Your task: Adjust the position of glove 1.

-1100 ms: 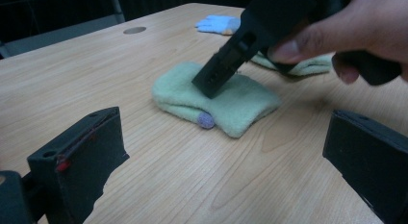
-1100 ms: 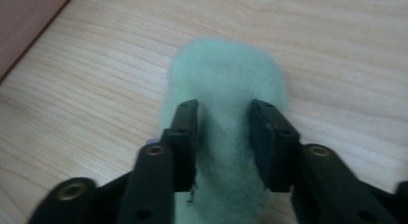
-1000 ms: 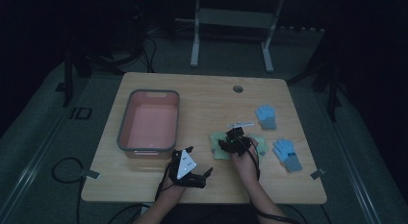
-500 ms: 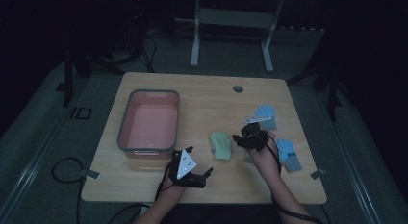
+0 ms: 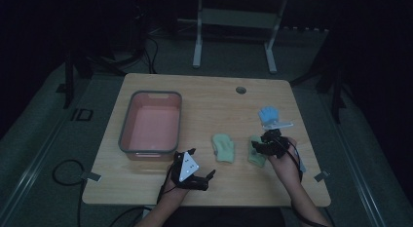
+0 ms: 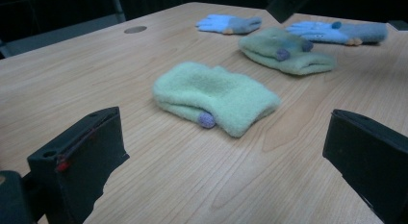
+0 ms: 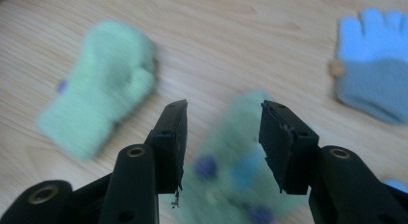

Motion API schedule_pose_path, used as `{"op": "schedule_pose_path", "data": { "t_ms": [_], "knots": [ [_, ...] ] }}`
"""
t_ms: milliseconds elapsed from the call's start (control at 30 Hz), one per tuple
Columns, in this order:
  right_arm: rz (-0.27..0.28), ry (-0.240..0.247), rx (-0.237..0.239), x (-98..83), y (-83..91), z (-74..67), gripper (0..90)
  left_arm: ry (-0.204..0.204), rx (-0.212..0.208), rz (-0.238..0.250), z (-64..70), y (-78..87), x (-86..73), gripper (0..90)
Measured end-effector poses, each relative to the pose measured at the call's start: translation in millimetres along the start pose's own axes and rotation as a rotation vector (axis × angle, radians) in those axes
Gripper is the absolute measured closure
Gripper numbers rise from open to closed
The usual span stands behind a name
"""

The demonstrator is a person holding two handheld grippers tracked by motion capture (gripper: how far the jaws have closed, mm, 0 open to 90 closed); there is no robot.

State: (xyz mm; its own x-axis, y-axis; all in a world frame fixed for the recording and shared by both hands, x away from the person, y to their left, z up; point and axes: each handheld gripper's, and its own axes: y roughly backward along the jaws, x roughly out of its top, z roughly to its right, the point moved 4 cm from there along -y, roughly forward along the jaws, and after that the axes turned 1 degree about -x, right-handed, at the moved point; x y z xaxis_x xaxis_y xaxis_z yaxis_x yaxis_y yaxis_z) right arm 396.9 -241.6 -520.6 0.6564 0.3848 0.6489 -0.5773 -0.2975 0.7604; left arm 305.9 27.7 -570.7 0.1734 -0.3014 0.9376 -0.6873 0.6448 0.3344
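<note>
Right gripper [image 7: 223,137] is hovering with its jaws parted, having just been opening, nothing pinched between them, above the decorated green mitten [image 7: 231,171] at lower centre of its view. Plain green mitten [image 5: 224,148] is lying mid-table; blue glove [image 5: 268,114] upper right. Left gripper [image 5: 197,176], jaws wide apart and empty, is sitting at the near edge.

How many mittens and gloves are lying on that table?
4. One green mitten lies mid-table, a second green mitten beyond it. One blue glove lies farther back, another blue glove near the right edge.
</note>
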Motion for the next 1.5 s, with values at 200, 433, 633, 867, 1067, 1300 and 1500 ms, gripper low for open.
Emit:
{"op": "schedule_pose_path", "data": {
  "t_ms": [200, 433, 633, 867, 1067, 1300, 1500],
  "knots": [
    [-0.026, -0.043, -0.024, -15.8, -8.4, 16.6, 55.1, 0.002, 0.000, 0.000, 0.4, -0.5, 0.1, 0.6],
    [-0.069, -0.027, -0.055, -30.8, -32.5, 16.1, 58.8, 0.001, 0.002, 0.000, 0.5, -0.4, 0.0, 0.6],
    [-0.083, 0.033, -0.052, -27.4, -34.5, 10.6, 81.3, 0.003, 0.001, 0.001, 0.0, 0.0, 0.0, 0.6],
    [-0.031, 0.092, 0.060, -8.6, -14.5, 13.2, 84.1, 0.001, 0.001, -0.002, -0.3, -0.1, 0.0, 0.6],
    [0.009, 0.176, 0.108, 14.0, 10.2, 8.9, 84.1, 0.003, 0.003, -0.002, -0.3, -0.1, 0.0, 0.6],
    [0.022, 0.253, 0.099, 7.4, 18.6, 6.6, 84.1, 0.006, 0.003, 0.003, -0.7, 0.4, -0.1, 0.6],
    [-0.047, 0.249, 0.093, -11.5, -0.4, 17.0, 83.9, 0.007, 0.006, 0.023, -0.4, 2.0, -0.1, 0.6]
  ]
}}
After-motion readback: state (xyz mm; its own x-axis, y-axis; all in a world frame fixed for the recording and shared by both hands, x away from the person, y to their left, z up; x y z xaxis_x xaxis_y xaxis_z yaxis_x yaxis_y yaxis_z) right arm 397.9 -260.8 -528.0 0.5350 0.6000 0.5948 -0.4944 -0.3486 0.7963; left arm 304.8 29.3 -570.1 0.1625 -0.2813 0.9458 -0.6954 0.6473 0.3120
